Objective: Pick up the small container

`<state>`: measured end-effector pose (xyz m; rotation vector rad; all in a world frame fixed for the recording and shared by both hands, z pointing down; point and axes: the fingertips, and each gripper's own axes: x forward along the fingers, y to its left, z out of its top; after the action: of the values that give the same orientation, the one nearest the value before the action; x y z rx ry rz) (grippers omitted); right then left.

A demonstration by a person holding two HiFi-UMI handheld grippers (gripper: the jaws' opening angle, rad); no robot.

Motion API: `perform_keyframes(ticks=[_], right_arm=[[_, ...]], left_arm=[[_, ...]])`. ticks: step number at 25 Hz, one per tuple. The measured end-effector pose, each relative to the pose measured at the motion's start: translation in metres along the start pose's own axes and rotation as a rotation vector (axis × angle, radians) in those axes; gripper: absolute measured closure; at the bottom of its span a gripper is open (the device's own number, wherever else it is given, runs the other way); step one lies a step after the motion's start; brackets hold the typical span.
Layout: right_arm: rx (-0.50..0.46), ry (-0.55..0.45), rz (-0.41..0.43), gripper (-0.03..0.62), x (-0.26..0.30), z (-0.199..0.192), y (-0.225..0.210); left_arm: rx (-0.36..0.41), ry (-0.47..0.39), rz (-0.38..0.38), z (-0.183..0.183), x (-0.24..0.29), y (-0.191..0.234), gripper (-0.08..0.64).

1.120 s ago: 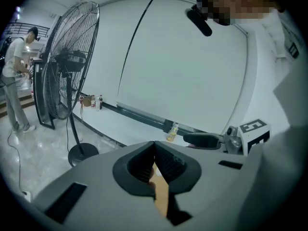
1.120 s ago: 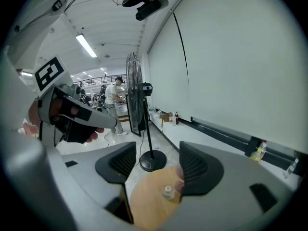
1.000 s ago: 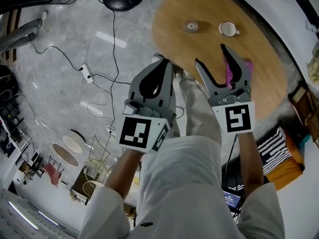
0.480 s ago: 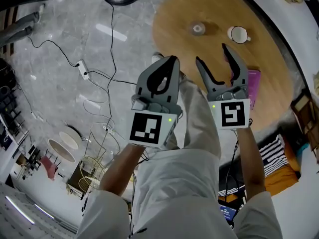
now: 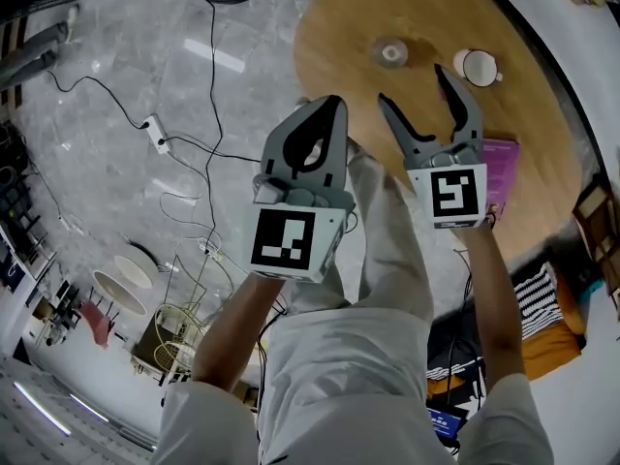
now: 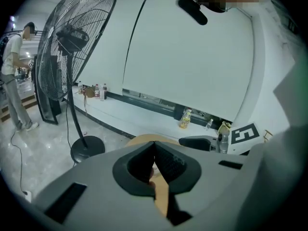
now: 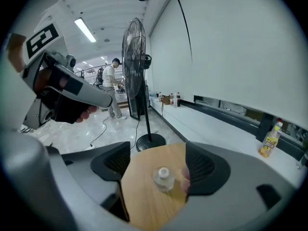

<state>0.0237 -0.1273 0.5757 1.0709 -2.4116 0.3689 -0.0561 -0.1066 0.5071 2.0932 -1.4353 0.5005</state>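
Observation:
The small container [image 5: 392, 52], a clear jar with a pale lid, stands on the round wooden table [image 5: 358, 27]. In the right gripper view the small container [image 7: 164, 178] shows between the jaws but farther off, untouched. My right gripper [image 5: 417, 90] hangs over the table's near part, its jaws opening with nothing gripped. My left gripper [image 5: 327, 107] is held beside it over the table's near edge, with its jaws shut and empty. In its own view the left gripper [image 6: 154, 146] shows its pads meeting.
A white cup [image 5: 480, 66] stands right of the container and a purple book [image 5: 504, 168] lies by the table's right edge. Cables and a power strip [image 5: 155, 124] cross the marble floor. A standing fan [image 6: 72, 42] rises beyond the table. A person [image 6: 12, 76] stands far off.
Both grippers have risen toward the table's far side in the head view. The right jaws stand wider apart than before. The left jaws stayed shut.

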Motion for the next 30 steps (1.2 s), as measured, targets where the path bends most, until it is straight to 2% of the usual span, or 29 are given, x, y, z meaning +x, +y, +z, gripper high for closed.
perform_keyframes(ticks=[6,12,30], right_arm=[[0.02,0.028,0.001,0.227,0.023,-0.021,-0.003],[0.011,0.069,-0.008,0.215,0.047,-0.048,-0.008],[-0.012,0.187,-0.003,0.176,0.109,-0.111,-0.013]], left_arm=[[0.001,-0.009,0.009,-0.009,0.012,0.013,0.543],[-0.017,0.012,-0.001,-0.027,0.023,0.021,0.543],[-0.017,0.042,-0.007,-0.046,0.035,0.036,0.543]])
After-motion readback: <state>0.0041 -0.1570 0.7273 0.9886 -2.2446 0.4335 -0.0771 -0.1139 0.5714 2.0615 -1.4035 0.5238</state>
